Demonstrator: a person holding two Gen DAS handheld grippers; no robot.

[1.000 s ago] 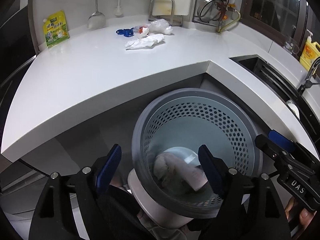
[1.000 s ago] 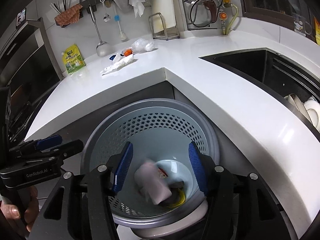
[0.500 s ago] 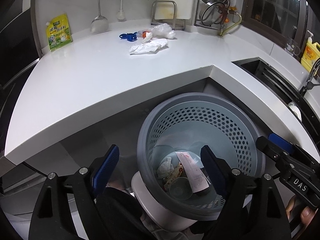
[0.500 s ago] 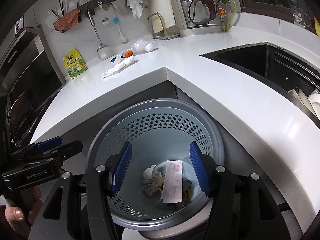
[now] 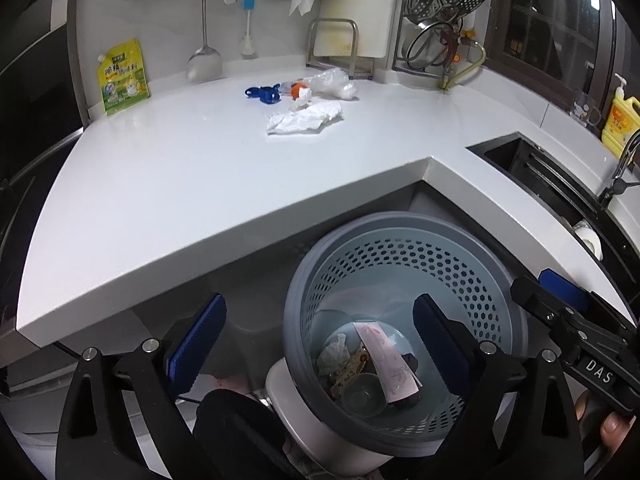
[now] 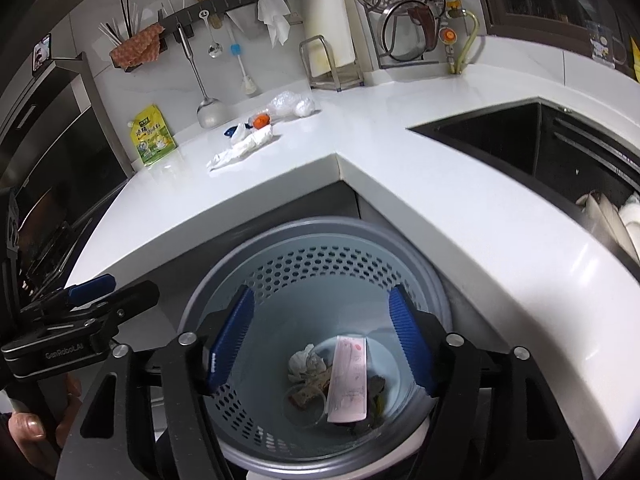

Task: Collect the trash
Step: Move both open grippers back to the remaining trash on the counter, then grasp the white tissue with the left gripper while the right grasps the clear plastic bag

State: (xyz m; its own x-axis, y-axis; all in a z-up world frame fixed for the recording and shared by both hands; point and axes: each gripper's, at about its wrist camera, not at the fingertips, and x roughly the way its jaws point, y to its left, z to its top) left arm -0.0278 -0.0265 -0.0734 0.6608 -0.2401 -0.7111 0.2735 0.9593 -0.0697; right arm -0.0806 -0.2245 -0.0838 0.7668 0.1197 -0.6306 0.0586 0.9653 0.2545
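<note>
Both the left tongs (image 5: 318, 344) and right tongs (image 6: 322, 338) are hovering over the grey perforated plastic bin (image 6: 424, 276), jaws having just been opening. Both are standing wide and gripping nothing. A pink paper slip (image 6: 348, 380) is lying inside.

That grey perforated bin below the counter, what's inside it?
The grey bin holds a pink-printed paper wrapper, a crumpled tissue, a clear cup and dark scraps. Whatever lies beneath the wrapper is hidden.

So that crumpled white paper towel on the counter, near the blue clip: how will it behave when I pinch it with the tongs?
The crumpled white paper towel looks thin and creased, so probably floppy and very light; it should squash rather than resist. It lies loosely spread, so one end may dangle. It sits close to the orange cap and clear plastic bag, so a wide pinch might drag those along.
</note>
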